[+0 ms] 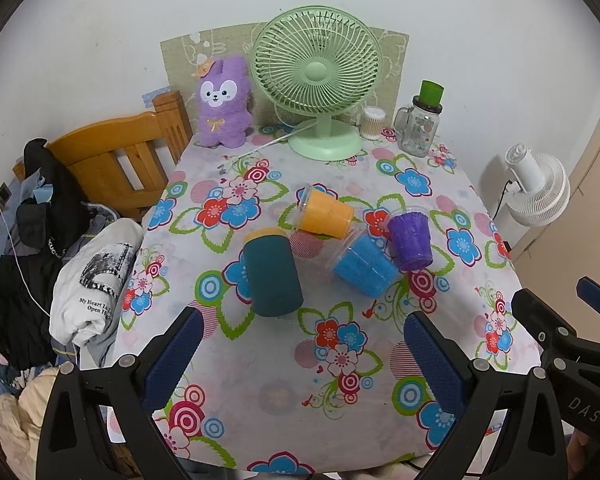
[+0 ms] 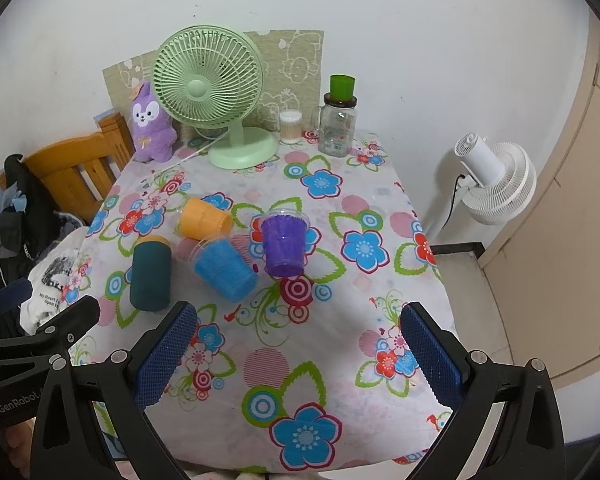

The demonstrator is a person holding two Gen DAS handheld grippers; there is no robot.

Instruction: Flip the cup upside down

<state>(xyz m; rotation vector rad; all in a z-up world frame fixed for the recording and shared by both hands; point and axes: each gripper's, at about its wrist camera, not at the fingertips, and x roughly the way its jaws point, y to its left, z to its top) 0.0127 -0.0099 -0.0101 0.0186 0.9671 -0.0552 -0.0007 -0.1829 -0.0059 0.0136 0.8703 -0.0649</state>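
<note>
Four cups lie on their sides on the flowered tablecloth [image 1: 340,360]: a dark teal cup with a yellow rim [image 1: 271,271] [image 2: 151,272], an orange cup [image 1: 325,213] [image 2: 204,219], a blue cup [image 1: 363,266] [image 2: 224,265] and a purple cup [image 1: 410,238] [image 2: 283,245]. My left gripper [image 1: 305,344] is open and empty, hovering above the table's near side, nearest the teal cup. My right gripper [image 2: 300,340] is open and empty, near of the blue and purple cups. Part of the right gripper [image 1: 572,332] shows in the left wrist view.
A green desk fan [image 1: 318,80] [image 2: 212,92], a purple plush toy [image 1: 222,102], a cotton swab jar [image 1: 372,122] and a glass mug jar [image 1: 420,126] stand at the table's back. A wooden bed frame [image 1: 116,160] with clothes [image 1: 60,264] lies left. A white fan [image 2: 496,182] stands right.
</note>
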